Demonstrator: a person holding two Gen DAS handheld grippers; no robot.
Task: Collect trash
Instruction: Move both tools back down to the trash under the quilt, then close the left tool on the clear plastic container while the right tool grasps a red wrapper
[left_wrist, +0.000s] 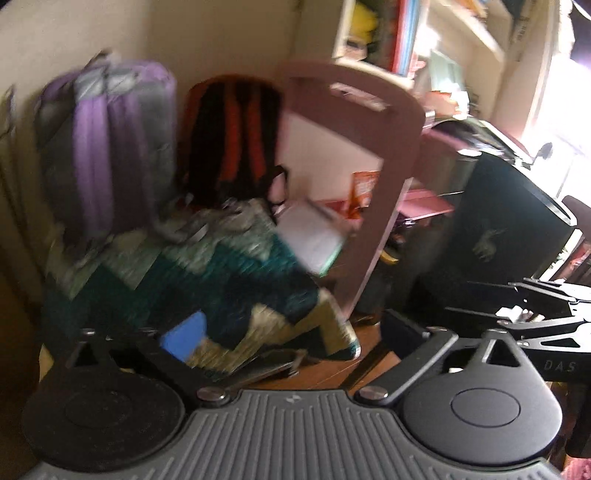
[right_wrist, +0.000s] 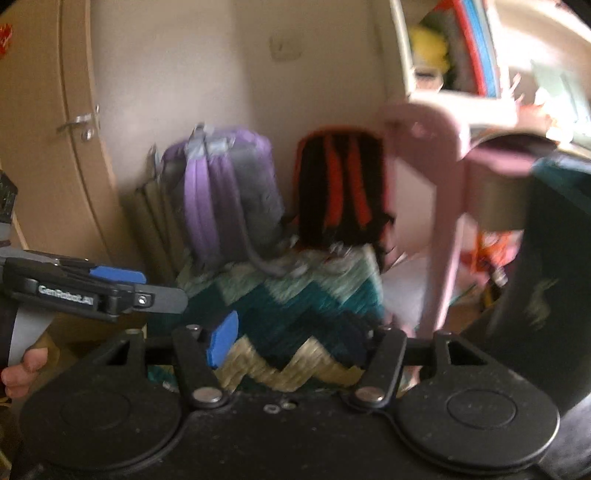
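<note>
Trash-wise, the only likely bits I'm seeing are a white paper (left_wrist: 314, 236) lying on the floor under the desk (left_wrist: 354, 110) and an orange wrapper (left_wrist: 364, 192) sitting further back under there. It's all pretty blurry, so I can't tell what else counts. Neither claw is touching them.

The left gripper (left_wrist: 288, 332) is hanging with its jaws spread wide, nothing in between, just the zigzag rug (left_wrist: 229, 273) showing behind. The right gripper (right_wrist: 303, 336) is doing the same, wide apart and gripping nothing, hovering over that rug (right_wrist: 295, 317). The left hand (right_wrist: 22, 369) is poking into the right cam's corner.

A dark green bag (left_wrist: 498, 221) with a pale horse logo is standing just right of the desk, close to the right gripper's side (right_wrist: 546, 277).

Further out, a purple backpack (left_wrist: 110, 147) and a black backpack (left_wrist: 232, 140) with orange straps are leaning on the wall at the rug's far edge. A shelf (left_wrist: 399, 37) is sitting above the desk, and a door (right_wrist: 44, 129) is showing off to the left.
</note>
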